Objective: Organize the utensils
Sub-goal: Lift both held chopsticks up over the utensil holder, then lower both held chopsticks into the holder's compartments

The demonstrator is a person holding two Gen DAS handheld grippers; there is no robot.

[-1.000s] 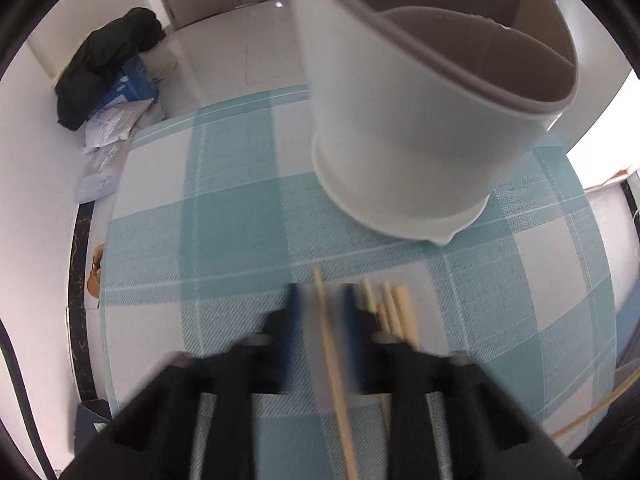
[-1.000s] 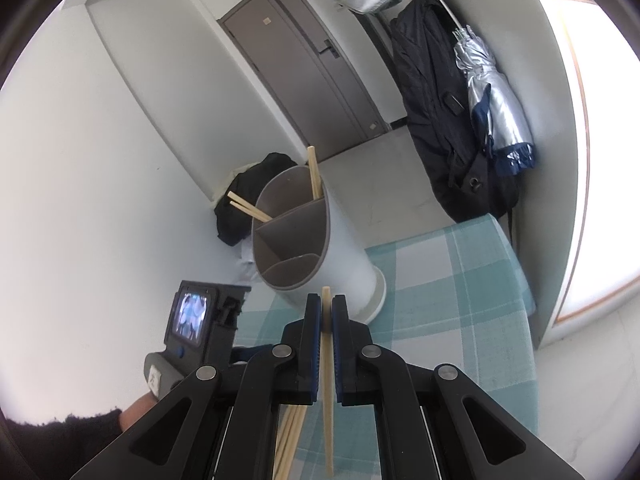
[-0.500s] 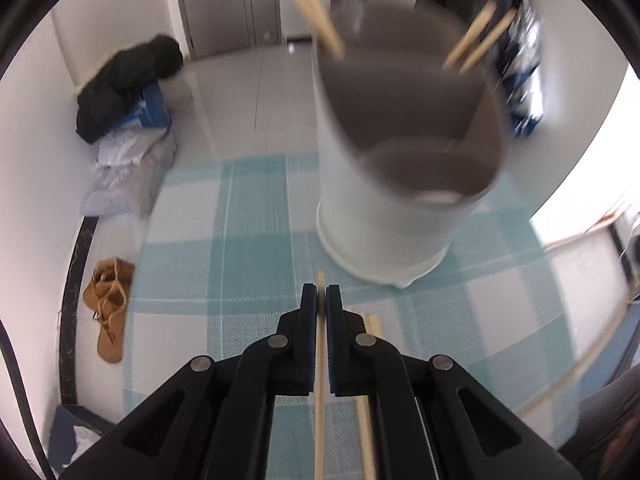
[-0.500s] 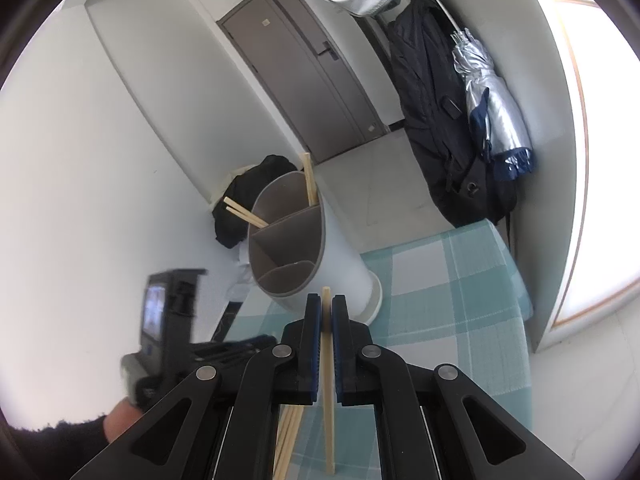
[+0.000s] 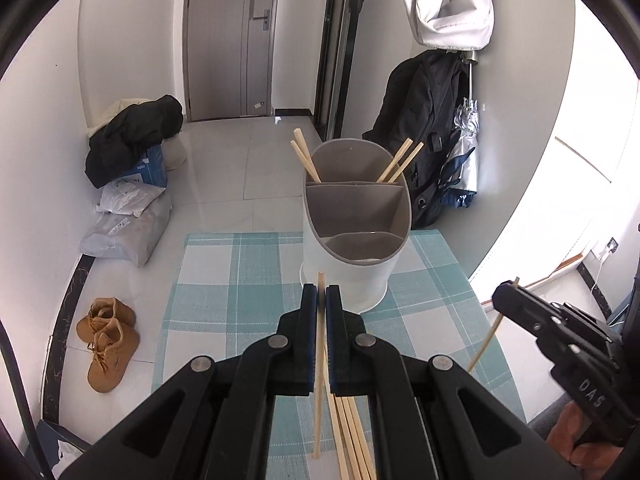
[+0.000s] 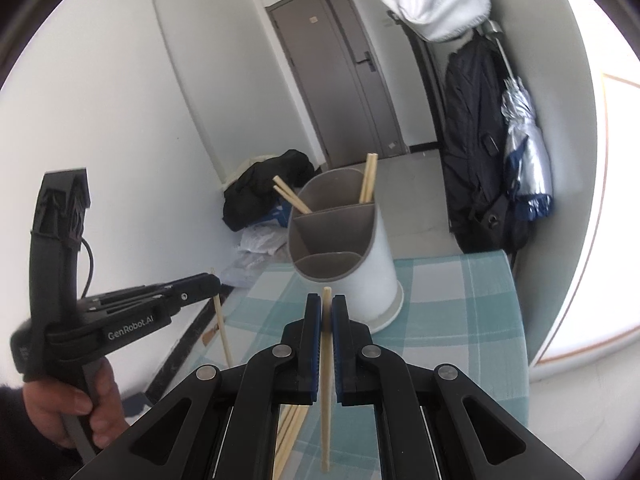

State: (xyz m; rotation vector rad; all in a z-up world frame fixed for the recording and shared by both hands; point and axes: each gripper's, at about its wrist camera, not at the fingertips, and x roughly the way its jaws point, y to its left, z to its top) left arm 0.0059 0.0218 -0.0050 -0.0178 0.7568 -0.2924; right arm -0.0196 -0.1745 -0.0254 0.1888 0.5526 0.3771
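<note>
A white utensil holder [image 5: 352, 240] with grey compartments stands on the teal checked cloth [image 5: 224, 280]; several wooden chopsticks lean in its far compartments. My left gripper [image 5: 321, 292] is shut on one chopstick [image 5: 319, 364], lifted above the cloth, short of the holder. More loose chopsticks [image 5: 352, 432] lie on the cloth below it. In the right wrist view the holder [image 6: 348, 256] stands ahead, and my right gripper [image 6: 326, 302] is shut on another chopstick [image 6: 326, 384]. Each gripper shows in the other's view: the right [image 5: 505, 292], the left [image 6: 214, 280] held by a hand.
The table edge drops to a tiled floor with brown boots [image 5: 108, 340], bags and a dark jacket [image 5: 132, 136] at left. Coats and an umbrella [image 5: 464, 152] hang by the wall behind the holder. A bright window lies to the right.
My left gripper closed on a chopstick from the pile and lifted it off the cloth, tilting up so the holder's top and the room show. My right gripper shifted slightly and rolled, still gripping its chopstick.
</note>
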